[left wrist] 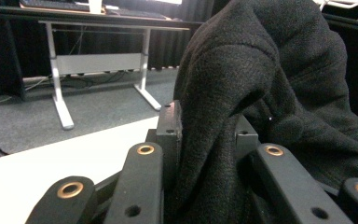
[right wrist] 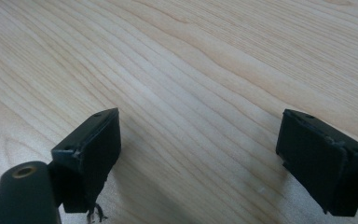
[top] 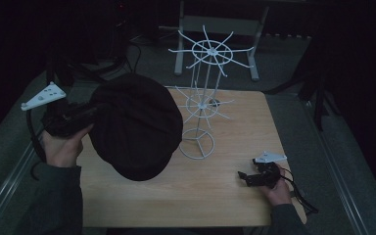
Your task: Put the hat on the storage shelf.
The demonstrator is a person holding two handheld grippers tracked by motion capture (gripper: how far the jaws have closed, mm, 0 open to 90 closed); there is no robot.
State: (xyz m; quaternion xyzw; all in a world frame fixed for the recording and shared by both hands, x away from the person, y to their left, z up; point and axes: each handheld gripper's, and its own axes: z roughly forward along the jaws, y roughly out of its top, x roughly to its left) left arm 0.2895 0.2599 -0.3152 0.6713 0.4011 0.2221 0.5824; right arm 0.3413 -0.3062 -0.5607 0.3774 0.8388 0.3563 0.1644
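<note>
The left gripper (top: 85, 120) is pinching a fold of the black hat (top: 134, 125), its jaws pressed tight on the fabric, as the left gripper view shows with the cloth (left wrist: 223, 116) bunched between the two pads; the hat hangs from that grip above the left half of the table (top: 215, 191), its crown bulging toward the middle and its lower edge close over the wood, though whether it touches I cannot tell; the white wire rack (top: 203, 98) stands just to the right of the hat, upright on its ring base, with two tiers of spokes, the upper one well above the hat's top and the lower one about level with its middle; so the coming move, as I judge it, turns on this: the rack lies to the right and farther back from the left gripper, and the hat must rise and travel that way for a spoke to catch it; the left hand is much the nearer to both; the right gripper (top: 257, 177) rests low at the table's right front, well apart from the rack, its jaws spread wide over bare wood (right wrist: 200, 93) with nothing between them; no spoke carries anything yet.
</note>
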